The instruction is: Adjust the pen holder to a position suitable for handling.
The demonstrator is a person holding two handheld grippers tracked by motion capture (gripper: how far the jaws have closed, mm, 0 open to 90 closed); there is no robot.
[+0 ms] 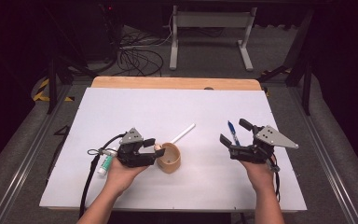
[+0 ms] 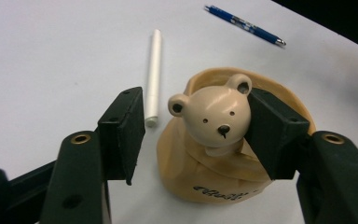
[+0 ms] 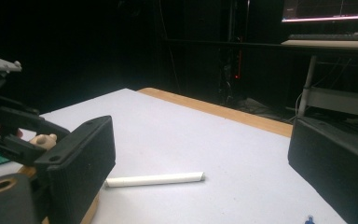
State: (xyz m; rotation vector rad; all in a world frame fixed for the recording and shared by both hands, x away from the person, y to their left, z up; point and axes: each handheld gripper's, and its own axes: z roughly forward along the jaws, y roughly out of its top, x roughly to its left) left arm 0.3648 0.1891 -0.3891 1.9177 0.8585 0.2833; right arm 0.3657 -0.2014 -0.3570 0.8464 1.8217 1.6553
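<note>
left hand-held gripper (image 2: 193, 133) – wide, astride bear pot (image 2: 223, 144) | right hand-held gripper (image 3: 200, 163) – wide, empty | white pen (image 2: 153, 77) beside

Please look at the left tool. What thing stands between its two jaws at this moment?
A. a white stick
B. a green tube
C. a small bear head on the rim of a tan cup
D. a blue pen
C: in the left gripper view the bear head on the tan cup stands between the jaws of the left tool; one jaw is beside it, the other apart.
</note>
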